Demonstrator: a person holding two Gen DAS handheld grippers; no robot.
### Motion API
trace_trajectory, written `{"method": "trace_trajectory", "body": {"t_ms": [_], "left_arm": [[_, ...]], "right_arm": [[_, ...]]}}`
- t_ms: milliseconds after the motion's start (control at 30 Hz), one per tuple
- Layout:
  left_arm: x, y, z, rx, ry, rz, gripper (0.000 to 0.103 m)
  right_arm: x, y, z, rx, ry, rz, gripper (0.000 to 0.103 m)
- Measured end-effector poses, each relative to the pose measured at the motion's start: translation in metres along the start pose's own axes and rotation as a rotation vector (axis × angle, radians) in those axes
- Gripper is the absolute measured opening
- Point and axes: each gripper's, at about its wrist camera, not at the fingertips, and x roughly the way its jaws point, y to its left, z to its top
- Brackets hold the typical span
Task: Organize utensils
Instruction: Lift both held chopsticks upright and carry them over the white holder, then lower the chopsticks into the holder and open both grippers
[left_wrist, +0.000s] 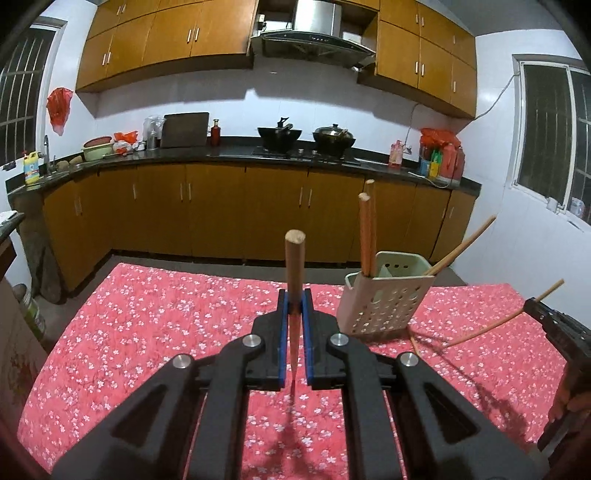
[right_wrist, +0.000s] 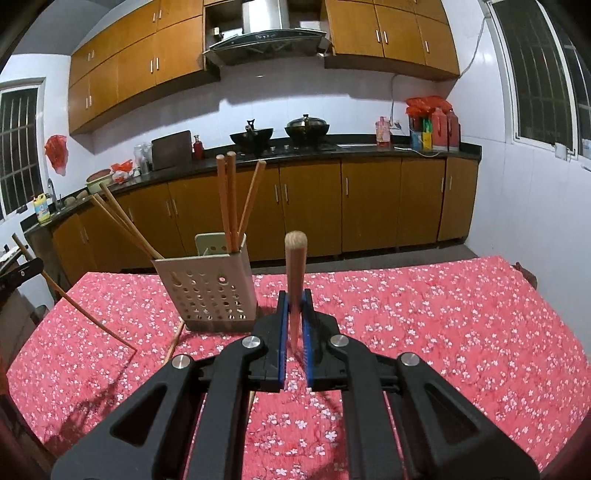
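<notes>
The holder (left_wrist: 384, 291) is a pale perforated box standing upright on the red flowered tablecloth (left_wrist: 147, 332), toward the far side of the table. Several chopsticks (right_wrist: 231, 199) already stand in it, some upright, some leaning left. One more chopstick (right_wrist: 173, 341) lies flat on the cloth at the holder's near foot.

The left gripper (left_wrist: 294, 306) is clamped on a single chopstick (left_wrist: 294, 266), long axis near upright, thick end up. From this gripper the holder lies to the right and slightly farther away.

The right gripper (right_wrist: 294, 306) is likewise clamped on one chopstick (right_wrist: 295, 266), thick end up. From this gripper the holder lies to the left and slightly farther; it appears the nearer of the two, though the margin is small.

Judgement: each chopstick is already roughly aligned with the holder's open top, so the coming move is mainly a sideways carry above the rim, then a descent.

No brand, label or writing is legible.
</notes>
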Motion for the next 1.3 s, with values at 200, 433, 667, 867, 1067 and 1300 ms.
{"method": "trace_trajectory", "body": {"t_ms": [200,433,667,867,1067,1300], "left_arm": [[-0.015,-0.016,0.021,0.014,-0.045,-0.088,0.008],[-0.034,-0.042,0.052,0.03,-0.136,-0.183,0.008],[-0.028,-0.06,0.083,0.0,-0.221,-0.194,0.008],[-0.017,-0.065,0.105,-0.041,-0.285,-0.18,0.008],[-0.005,-0.077,0.127,-0.025,-0.361,-0.141,0.008],[0.036,-0.08,0.114,-0.036,-0.323,-0.122,0.008]], "right_arm": [[-0.026,0.007,0.036,0.022,-0.06,0.106,0.008],[-0.049,0.022,0.075,0.03,-0.189,0.199,0.008],[-0.046,0.038,0.097,0.029,-0.316,0.192,0.008],[-0.021,0.044,0.103,0.034,-0.345,0.165,0.008],[0.001,0.049,0.099,0.033,-0.312,0.158,0.008],[0.028,0.053,0.09,0.018,-0.241,0.161,0.008]]}}
